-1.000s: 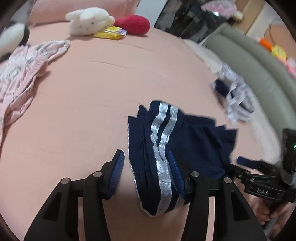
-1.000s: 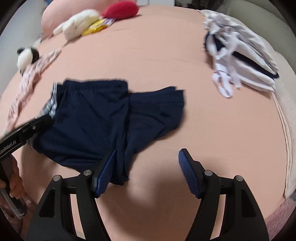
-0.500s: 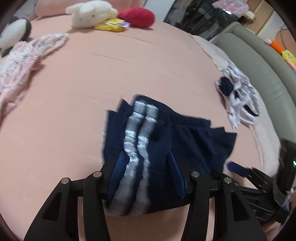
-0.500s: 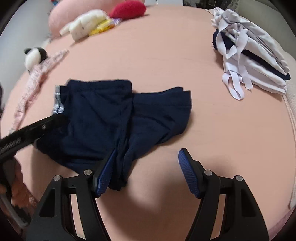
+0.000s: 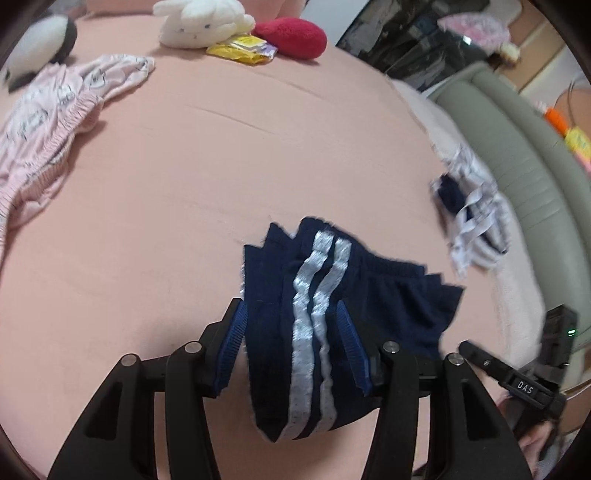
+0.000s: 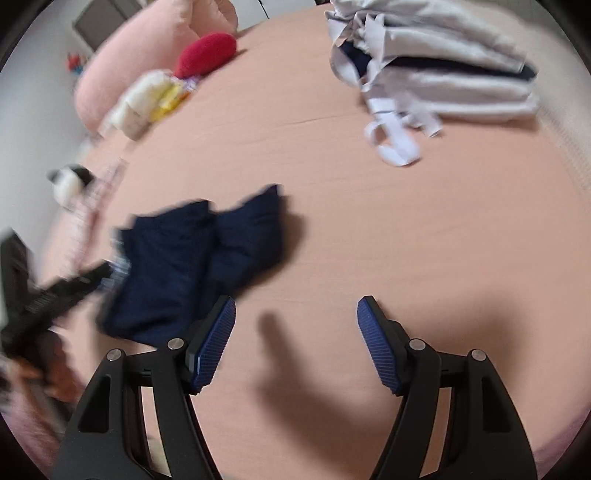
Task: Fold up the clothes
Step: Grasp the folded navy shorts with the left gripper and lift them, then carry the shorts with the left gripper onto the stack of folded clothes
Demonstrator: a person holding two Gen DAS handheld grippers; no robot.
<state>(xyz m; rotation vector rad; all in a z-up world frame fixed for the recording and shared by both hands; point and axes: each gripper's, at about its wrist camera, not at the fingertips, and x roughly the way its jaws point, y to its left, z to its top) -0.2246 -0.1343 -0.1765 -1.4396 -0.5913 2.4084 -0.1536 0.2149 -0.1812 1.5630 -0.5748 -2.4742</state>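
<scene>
Navy shorts (image 5: 388, 295) with two silver side stripes lie bunched on the pink bed sheet (image 5: 258, 147). My left gripper (image 5: 291, 343) straddles their striped edge. Its jaws are opening, and the fabric lies loosely between the blue pads (image 5: 232, 343), with a small gap at the left pad. In the right wrist view the shorts (image 6: 177, 266) sit at left, blurred, beside the left gripper (image 6: 55, 291). My right gripper (image 6: 295, 332) hangs open over bare sheet just right of the shorts, with nothing between its fingers. It also shows at the lower right of the left wrist view (image 5: 517, 384).
A pink patterned garment (image 5: 48, 125) lies at the far left. A white plush rabbit (image 5: 199, 22), yellow packet (image 5: 240, 48), red cushion (image 5: 291, 37) and panda plush (image 5: 40, 44) line the far end. A folded white and navy pile (image 6: 443, 74) sits at right, near a grey-green padded edge (image 5: 517, 147).
The left jaws have widened around the striped edge, which was bunched between them half a second ago. The right gripper has slid right, off the shorts' hem and onto bare sheet.
</scene>
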